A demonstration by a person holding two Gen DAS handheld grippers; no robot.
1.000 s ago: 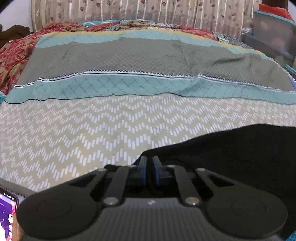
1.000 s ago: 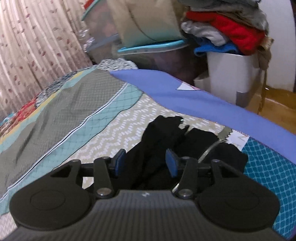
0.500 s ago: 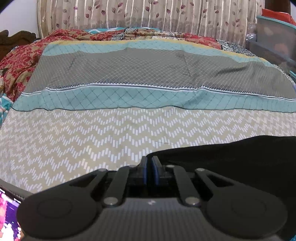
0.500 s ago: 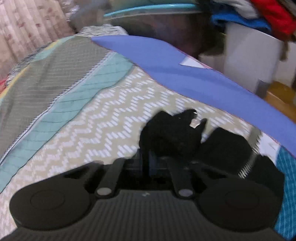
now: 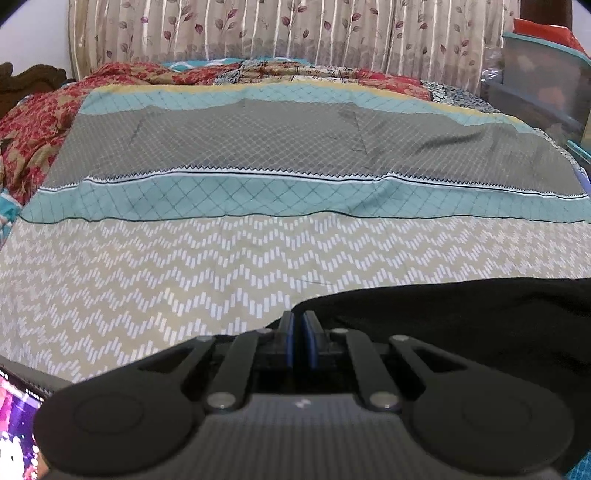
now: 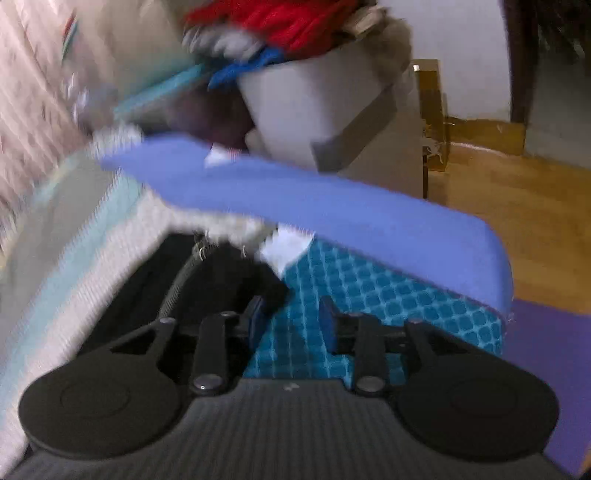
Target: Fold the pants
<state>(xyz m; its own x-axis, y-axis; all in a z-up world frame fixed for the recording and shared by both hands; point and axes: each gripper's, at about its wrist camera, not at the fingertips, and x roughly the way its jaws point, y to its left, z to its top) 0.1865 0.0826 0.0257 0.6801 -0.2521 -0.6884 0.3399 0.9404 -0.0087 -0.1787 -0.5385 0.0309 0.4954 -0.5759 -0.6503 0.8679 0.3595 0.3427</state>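
Your left gripper (image 5: 298,325) has its blue-padded fingers (image 5: 287,339) pressed nearly together, and they pinch the edge of the black pants (image 5: 461,321). From that pinched edge the dark cloth runs off to the right along the near edge of the bed. Beyond the fingertips the bedspread (image 5: 184,266) lies flat, with a beige zigzag band nearest you, then a teal diamond band, then a grey one. A red floral quilt (image 5: 33,125) is bunched at the far left corner of the bed. A leaf-patterned curtain (image 5: 258,33) hangs behind the far edge. A lit phone screen (image 5: 14,424) shows at the lower left of the left wrist view, just off the bed's near edge.

The right wrist view is blurred. Your right gripper (image 6: 291,321) has its fingers (image 6: 255,317) spread apart and still parting. Only the teal-patterned sheet (image 6: 369,288) lies between them. They pinch nothing. The pants show here too, as a black heap with a pale zipper line. It lies just left of the left finger, and I cannot tell if it touches it. The heap sits near the right-hand corner of the bed, close to where the blue mattress edge (image 6: 332,206) runs past. Beyond that edge stands a white bin (image 6: 314,110) heaped with red and blue clothes. A wooden floor (image 6: 517,221) lies to the right.
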